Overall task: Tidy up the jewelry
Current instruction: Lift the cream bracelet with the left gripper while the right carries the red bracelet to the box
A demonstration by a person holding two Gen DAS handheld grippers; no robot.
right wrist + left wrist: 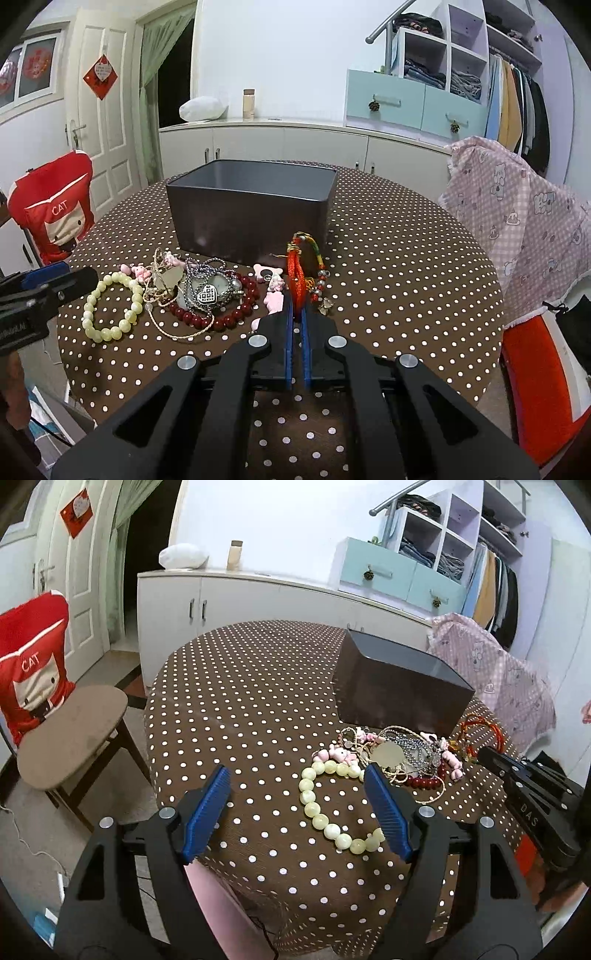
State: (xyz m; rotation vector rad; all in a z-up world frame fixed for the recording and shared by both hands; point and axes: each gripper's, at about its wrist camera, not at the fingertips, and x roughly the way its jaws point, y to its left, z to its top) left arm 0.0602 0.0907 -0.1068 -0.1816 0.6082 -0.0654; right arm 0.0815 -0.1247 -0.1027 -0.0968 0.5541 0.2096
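Observation:
A dark open box (251, 210) stands on the polka-dot table (406, 258); it also shows in the left wrist view (399, 686). In front of it lies a jewelry pile: a pale green bead bracelet (314, 805) (110, 306), a dark red bead bracelet (221, 317), a silver chain with a heart pendant (207, 293) and pink charms (273, 277). My right gripper (297, 306) is shut on a red cord bracelet (297, 273), held just above the table. My left gripper (295, 775) is open over the green bracelet, empty.
A chair with a red cat cushion (29, 679) stands left of the table. A pink patterned cloth (517, 229) hangs over a chair at the right. White cabinets (236, 598) and a wardrobe (480, 74) line the back wall.

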